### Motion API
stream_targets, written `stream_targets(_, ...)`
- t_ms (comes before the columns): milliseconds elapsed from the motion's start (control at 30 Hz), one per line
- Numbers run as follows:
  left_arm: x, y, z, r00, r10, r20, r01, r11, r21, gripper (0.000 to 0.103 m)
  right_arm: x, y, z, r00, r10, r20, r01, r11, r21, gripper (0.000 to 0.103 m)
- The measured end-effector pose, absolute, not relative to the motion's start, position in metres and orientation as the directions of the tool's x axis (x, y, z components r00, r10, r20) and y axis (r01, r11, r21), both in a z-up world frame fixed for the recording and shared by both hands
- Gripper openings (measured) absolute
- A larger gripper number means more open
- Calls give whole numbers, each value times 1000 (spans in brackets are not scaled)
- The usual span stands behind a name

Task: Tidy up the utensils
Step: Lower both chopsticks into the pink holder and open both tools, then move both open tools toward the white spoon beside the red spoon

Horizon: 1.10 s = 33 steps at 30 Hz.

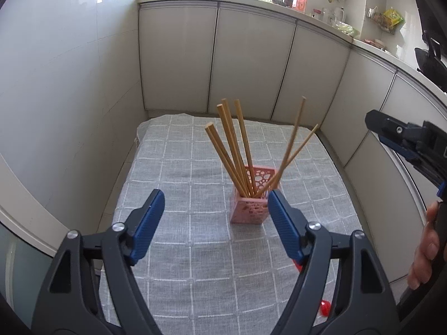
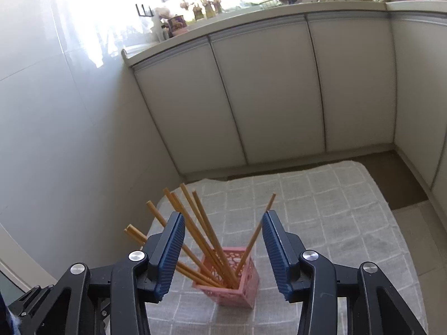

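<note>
1. The pink cup (image 1: pixel 252 206) stands on the grey cloth (image 1: pixel 178 251), in the middle of the left view. In the right view it sits low in the middle, just under the right gripper (image 2: pixel 223 254).

2. The chopsticks (image 1: pixel 237 145) all stand in the cup. Most lean to the upper left. Two lean to the upper right.

3. The left gripper (image 1: pixel 216 224) is wide open and holds nothing. Its right pad is just in front of the cup's right corner. I cannot tell if it touches.

4. The right gripper is open too. Some sticks cross the gap between its pads, but the pads do not squeeze them.

5. I think the cup could tip over. It is small, and the long sticks lean far out, so a bump from a pad could knock it down.

6. If the right gripper moves to the side now, a pad could catch a stick and drag it out, or pull the cup along.

7. The cloth is soft and has a few folds. A push on the cup could make it slide or wobble.

8. A small red thing (image 1: pixel 325 308) lies on the cloth at the bottom right of the left view. I cannot tell what it is. It may be left behind.
</note>
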<state>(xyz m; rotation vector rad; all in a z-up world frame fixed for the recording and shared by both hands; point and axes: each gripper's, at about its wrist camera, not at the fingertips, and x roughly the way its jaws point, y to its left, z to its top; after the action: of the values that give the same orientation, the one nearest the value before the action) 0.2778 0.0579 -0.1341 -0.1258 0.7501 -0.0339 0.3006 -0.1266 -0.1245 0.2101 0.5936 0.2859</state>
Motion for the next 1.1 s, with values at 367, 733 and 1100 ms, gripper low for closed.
stream_targets(367,231,50,-166,626,-93,-775,-3,993,-121,82,237,-157,-156,698,261,-667,-140,963,231,74)
stream_targets(733,199,11,-213,478,-141,-867,152,985,-76,82,206,-190,-210,548,192,-814,-53,979,196,77)
stream_targets(1100,175,-83,-261,309,-237,-921,515,856,-47,72,179,-242,-243,407,136,-903,33,986,164,77)
